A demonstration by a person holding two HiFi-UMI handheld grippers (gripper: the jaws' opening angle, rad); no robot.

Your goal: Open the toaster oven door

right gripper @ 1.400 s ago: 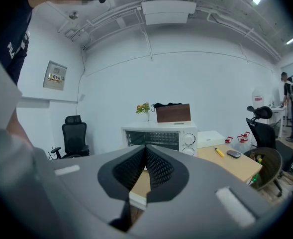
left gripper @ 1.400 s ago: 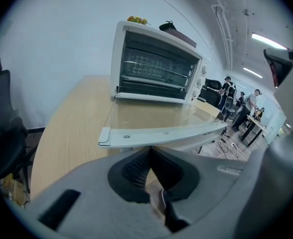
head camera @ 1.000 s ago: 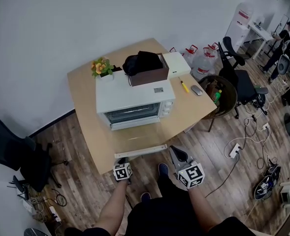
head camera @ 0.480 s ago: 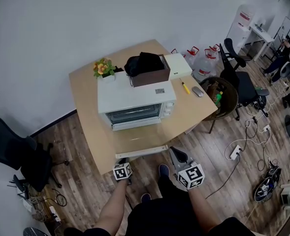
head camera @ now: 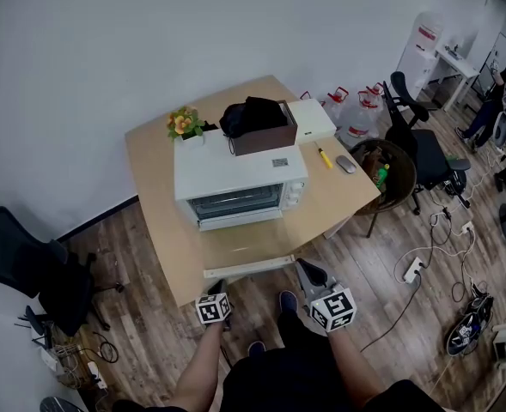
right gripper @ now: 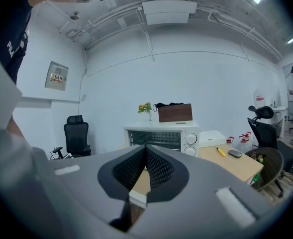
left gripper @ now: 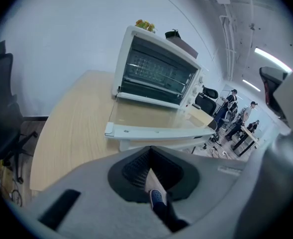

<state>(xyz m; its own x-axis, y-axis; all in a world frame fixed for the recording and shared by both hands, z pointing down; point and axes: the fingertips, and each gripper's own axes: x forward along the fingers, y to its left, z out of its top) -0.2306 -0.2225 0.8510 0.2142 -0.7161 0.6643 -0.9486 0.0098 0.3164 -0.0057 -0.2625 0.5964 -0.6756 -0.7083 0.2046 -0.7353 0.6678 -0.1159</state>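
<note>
A white toaster oven (head camera: 240, 178) sits on a light wooden table (head camera: 154, 187). Its glass door (head camera: 244, 249) is folded down flat, reaching the table's near edge. The left gripper (head camera: 217, 288) and right gripper (head camera: 304, 269) hover just beside that edge, each with its jaws pressed together on nothing. The oven's interior is too dim to make out.

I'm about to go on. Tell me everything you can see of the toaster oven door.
The door is a clear glass pane in a white frame, with a white handle bar along its free edge. It is fully open, swung down about level from the bottom front of the toaster oven. It sticks out over the table toward the person. The wood shows through the glass. Neither gripper touches it.
</note>
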